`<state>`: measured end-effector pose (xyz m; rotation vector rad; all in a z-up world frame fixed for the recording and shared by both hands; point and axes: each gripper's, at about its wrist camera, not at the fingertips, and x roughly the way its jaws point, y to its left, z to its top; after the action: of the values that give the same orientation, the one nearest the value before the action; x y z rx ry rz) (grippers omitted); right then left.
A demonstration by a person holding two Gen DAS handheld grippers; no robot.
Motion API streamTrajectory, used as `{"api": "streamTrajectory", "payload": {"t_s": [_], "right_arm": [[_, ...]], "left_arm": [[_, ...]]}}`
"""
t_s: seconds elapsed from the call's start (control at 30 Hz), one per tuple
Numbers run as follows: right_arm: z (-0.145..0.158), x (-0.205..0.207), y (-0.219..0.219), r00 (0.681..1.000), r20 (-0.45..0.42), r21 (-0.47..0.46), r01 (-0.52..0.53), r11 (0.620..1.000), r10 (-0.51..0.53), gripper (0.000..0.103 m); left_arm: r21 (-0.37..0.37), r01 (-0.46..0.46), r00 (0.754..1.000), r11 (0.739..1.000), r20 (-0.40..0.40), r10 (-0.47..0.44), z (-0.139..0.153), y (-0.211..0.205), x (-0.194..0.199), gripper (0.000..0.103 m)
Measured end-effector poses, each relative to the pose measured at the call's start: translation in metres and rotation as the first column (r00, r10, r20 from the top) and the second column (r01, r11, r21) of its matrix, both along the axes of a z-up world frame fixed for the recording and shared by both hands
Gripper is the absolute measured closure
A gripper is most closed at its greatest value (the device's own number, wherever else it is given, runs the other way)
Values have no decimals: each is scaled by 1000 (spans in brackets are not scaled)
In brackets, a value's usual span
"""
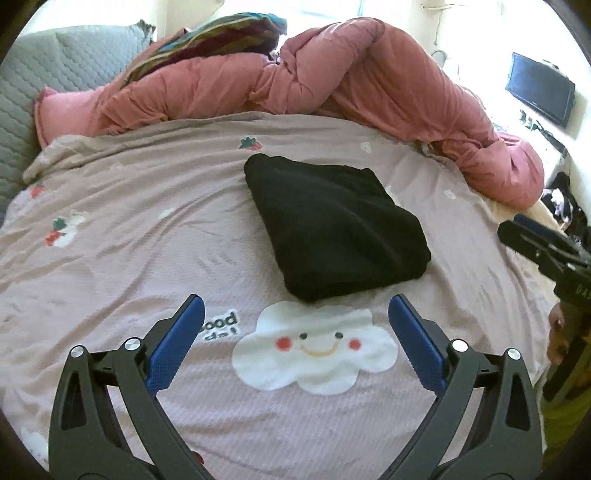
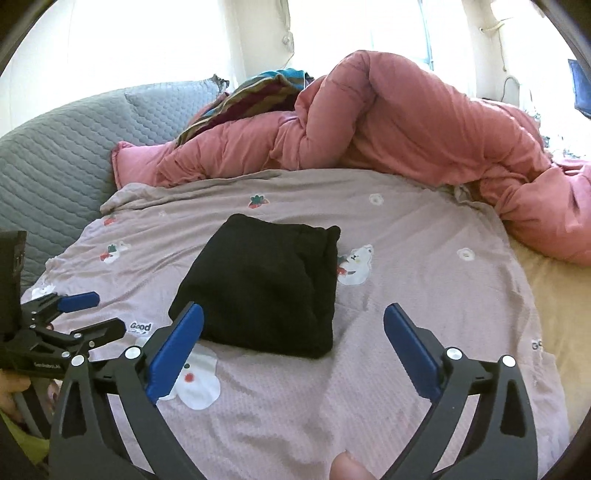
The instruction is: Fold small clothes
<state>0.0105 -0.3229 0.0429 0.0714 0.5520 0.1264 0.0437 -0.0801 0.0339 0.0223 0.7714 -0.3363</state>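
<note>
A black garment point(image 1: 332, 225) lies folded into a compact bundle on the pink patterned bed cover point(image 1: 147, 221); it also shows in the right wrist view point(image 2: 266, 288). My left gripper point(image 1: 295, 314) is open and empty, just short of the bundle's near corner. My right gripper point(image 2: 293, 319) is open and empty, hovering at the bundle's near edge, with its left fingertip point(image 2: 192, 321) in front of the cloth. The left gripper also appears at the left edge of the right wrist view point(image 2: 99, 314), and the right gripper at the right edge of the left wrist view point(image 1: 517, 225).
A bunched pink duvet point(image 1: 332, 77) lies across the far side of the bed point(image 2: 424, 122). A grey quilted headboard cushion point(image 1: 55, 74) stands at the left, with a striped cloth point(image 1: 221, 33) on top. A dark screen point(image 1: 539, 88) sits at the far right.
</note>
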Motion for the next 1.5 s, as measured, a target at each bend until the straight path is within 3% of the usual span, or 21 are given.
{"api": "streamTrajectory", "payload": {"t_s": [0.67,1.5], "right_arm": [[-41,-40,15,994,-101,-7,46,999,-47,5],[-66,-34,27,987,-162,4,24,1000,-23,5]], "left_arm": [[-15,-69,998,998,-14,68,-20,21,-47,10],[-17,-101,993,995,-63,100,-37,24,-45,10]]}}
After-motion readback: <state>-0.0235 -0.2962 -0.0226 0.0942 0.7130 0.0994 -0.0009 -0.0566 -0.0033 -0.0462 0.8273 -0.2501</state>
